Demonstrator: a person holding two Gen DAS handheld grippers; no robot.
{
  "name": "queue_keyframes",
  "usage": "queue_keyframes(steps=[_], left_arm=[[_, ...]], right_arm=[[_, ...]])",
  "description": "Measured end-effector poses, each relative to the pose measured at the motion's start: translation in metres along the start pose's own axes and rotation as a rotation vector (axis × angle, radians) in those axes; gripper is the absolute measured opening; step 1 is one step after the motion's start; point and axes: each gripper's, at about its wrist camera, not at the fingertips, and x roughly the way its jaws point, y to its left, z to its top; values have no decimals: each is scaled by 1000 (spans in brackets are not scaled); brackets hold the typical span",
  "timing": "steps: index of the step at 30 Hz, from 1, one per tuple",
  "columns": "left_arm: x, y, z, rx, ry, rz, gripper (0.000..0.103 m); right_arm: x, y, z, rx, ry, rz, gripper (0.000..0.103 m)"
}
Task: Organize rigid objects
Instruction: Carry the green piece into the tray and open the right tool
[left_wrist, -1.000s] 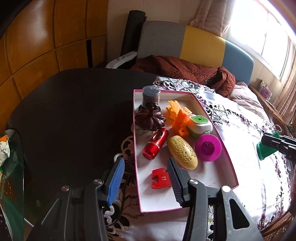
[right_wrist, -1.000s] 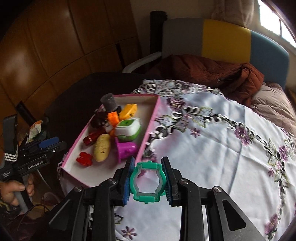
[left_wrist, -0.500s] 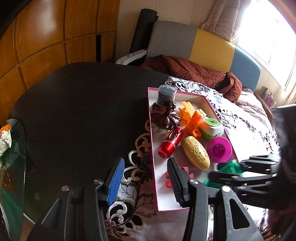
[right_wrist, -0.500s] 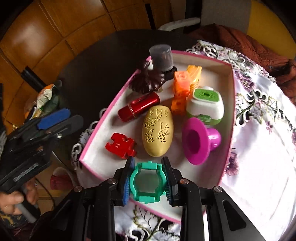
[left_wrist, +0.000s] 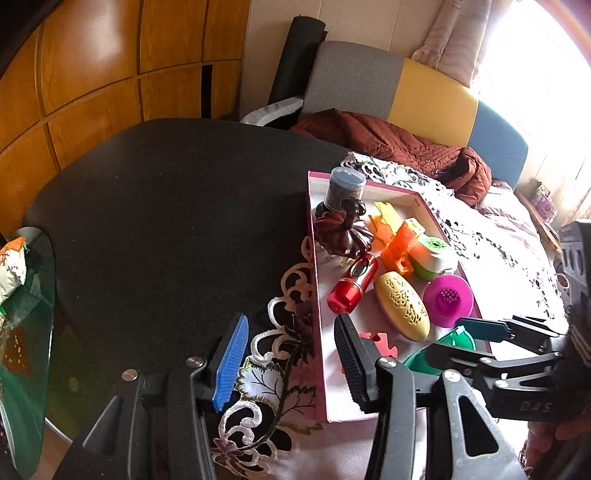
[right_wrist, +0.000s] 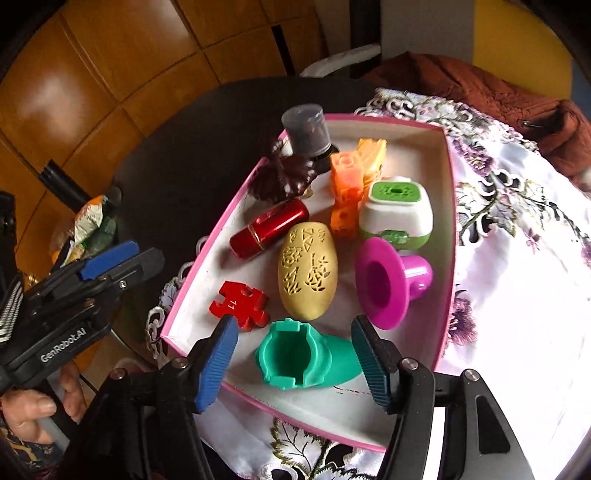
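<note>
A pink-rimmed box (right_wrist: 448, 221) on the floral cloth holds several toys. Among them are a red puzzle piece (right_wrist: 240, 302), a yellow carved egg (right_wrist: 308, 269), a magenta funnel (right_wrist: 384, 284) and a red cylinder (right_wrist: 269, 229). A teal plastic piece (right_wrist: 306, 362) lies on the box floor near the front wall. My right gripper (right_wrist: 291, 332) straddles it. Its jaws are opening and the pads stand clear of the piece on both sides. My left gripper (left_wrist: 290, 325) is open with nothing between its fingers. It hovers over the cloth's lace edge by the box's left wall (left_wrist: 314, 280).
The dark round table (left_wrist: 166, 221) spreads left of the box. A glass side table with a snack packet (left_wrist: 11, 266) sits at the far left. A brown jacket (left_wrist: 388, 140) lies on the sofa behind. The floral cloth (right_wrist: 517, 258) lies to the right of the box.
The right gripper carried the teal piece from above the cloth down into the box, then spread its jaws; the piece now lies on the box floor. The left gripper stayed open and barely moved.
</note>
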Motion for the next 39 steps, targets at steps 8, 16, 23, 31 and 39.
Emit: queue_keyframes(steps=[8,16,23,31,39], left_arm=[[-17,-7,2,14,-59,41,49],[-41,-24,-1,66,-139,65,62],[-58,-48,-5,115,-195,65,72],[-63,-52,-3,79,-198,92,72],[-62,-43,-4,37,-189,89,71]], right_arm=[[-29,5,-12,24,-148,-71,78],[-55,4,-22,90,-307,-207,88],[-61,2,-29,111,-339,-277,88],[-68,0,-37,136,-353,-301,88],[-70,7,-38,125,-361,-311,88]])
